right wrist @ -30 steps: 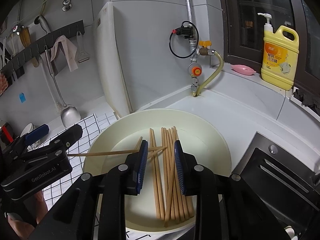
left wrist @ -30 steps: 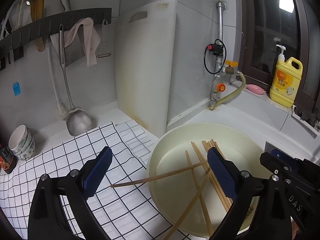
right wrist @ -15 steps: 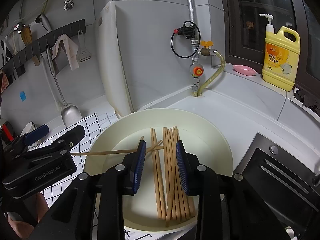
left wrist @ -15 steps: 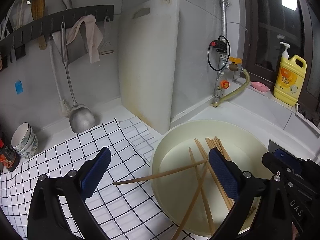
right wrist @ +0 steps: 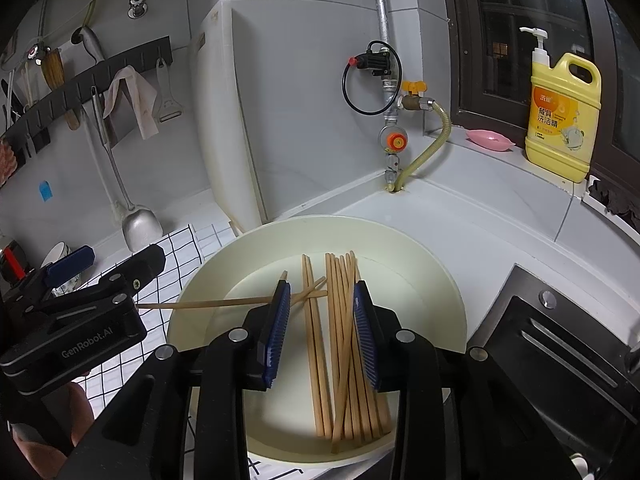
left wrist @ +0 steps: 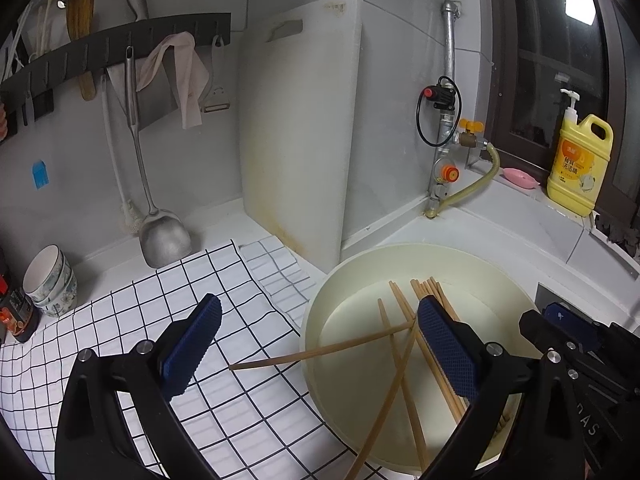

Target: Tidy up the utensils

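Note:
Several wooden chopsticks [right wrist: 344, 344] lie in a wide cream basin [right wrist: 448, 280]. One chopstick [left wrist: 312, 354] sticks out over the basin's left rim above the checked cloth [left wrist: 224, 408]. My left gripper [left wrist: 320, 350] is wide open and empty, one finger over the cloth and one over the basin [left wrist: 320, 304]. My right gripper [right wrist: 322, 330] is open part way above the bundle, with chopsticks showing between its blue pads. It holds nothing.
A white cutting board [left wrist: 300, 128] leans on the wall behind the basin. A metal spatula [left wrist: 164, 232] and cloth hang from a rack at left. Bowls [left wrist: 50, 280] stand far left. A yellow detergent bottle [right wrist: 560, 112] and gas pipe [right wrist: 394, 120] stand at right, above a dark stove [right wrist: 560, 360].
My right gripper's fingers have opened wider over the chopsticks. The left gripper has drawn back and up a little, still wide open.

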